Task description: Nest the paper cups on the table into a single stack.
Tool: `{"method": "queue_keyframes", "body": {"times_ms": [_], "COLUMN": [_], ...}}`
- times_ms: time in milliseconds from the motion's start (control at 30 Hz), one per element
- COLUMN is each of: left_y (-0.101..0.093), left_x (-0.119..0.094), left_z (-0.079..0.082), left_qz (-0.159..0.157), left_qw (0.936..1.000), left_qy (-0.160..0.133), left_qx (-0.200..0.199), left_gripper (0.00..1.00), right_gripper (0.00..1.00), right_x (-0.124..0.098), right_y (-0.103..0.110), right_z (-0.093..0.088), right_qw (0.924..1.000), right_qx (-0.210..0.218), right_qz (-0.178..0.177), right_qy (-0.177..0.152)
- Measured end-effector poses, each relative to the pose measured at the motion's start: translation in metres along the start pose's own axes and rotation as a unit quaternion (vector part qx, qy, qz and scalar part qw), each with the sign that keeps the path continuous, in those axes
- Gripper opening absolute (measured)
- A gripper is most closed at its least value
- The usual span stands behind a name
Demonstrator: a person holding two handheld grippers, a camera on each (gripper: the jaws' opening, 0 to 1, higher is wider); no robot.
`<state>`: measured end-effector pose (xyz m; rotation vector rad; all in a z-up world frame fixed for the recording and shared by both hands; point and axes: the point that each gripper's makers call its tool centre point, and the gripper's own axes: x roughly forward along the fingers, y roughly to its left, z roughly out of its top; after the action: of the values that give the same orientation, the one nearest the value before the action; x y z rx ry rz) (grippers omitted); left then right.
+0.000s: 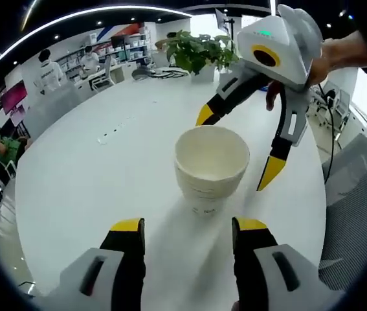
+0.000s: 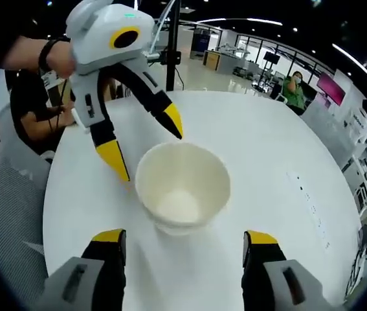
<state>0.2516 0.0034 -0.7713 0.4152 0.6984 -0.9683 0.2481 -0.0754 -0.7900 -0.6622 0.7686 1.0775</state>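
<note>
paper cups nested, upright on table | print unreadable | l gripper & r gripper jaws apart, empty

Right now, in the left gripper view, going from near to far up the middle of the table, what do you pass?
Left hand-held gripper with jaws apart → stack of paper cups standing upright on the white table → right hand-held gripper with jaws open around the cups' far side → potted plant at the far edge.
</note>
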Motion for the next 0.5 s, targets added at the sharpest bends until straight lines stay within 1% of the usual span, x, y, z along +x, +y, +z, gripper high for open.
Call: {"method": "queue_keyframes", "body": {"times_ms": [100,167,233,300,400,500], "left_y": [-0.004,0.0,0.003,0.001,0.0,-0.003], "left_x": [-0.011,-0.011,-0.014,-0.021,-0.026,-0.035], "left_z": [0.002,0.003,0.0,-0.005,-0.012,-0.017], "left_qz": [0.003,0.006,0.01,0.015,0.019,0.027], "left_qw": [0.9999,0.9999,0.9998,0.9997,0.9994,0.9982], "left_qy": [-0.006,-0.008,-0.009,-0.008,-0.011,-0.021], "left_qx": [-0.009,-0.014,-0.018,-0.02,-0.027,-0.05], "left_gripper": [0.53,0.53,0.53,0.53,0.53,0.54], "right_gripper": [0.74,0.74,0.74,0.73,0.73,0.74], "right_x": [-0.008,-0.011,-0.013,-0.014,-0.016,-0.021], "right_y": [0.001,0.002,0.002,0.001,0.002,0.007], "right_z": [-0.003,-0.004,-0.006,-0.006,-0.008,-0.014], "right_qw": [0.9998,0.9997,0.9994,0.999,0.9976,0.9965], "right_qx": [0.016,0.023,0.03,0.036,0.059,0.07], "right_qz": [-0.004,-0.008,-0.012,-0.019,-0.024,-0.032], "right_qy": [-0.005,-0.008,-0.011,-0.017,-0.028,-0.033]}}
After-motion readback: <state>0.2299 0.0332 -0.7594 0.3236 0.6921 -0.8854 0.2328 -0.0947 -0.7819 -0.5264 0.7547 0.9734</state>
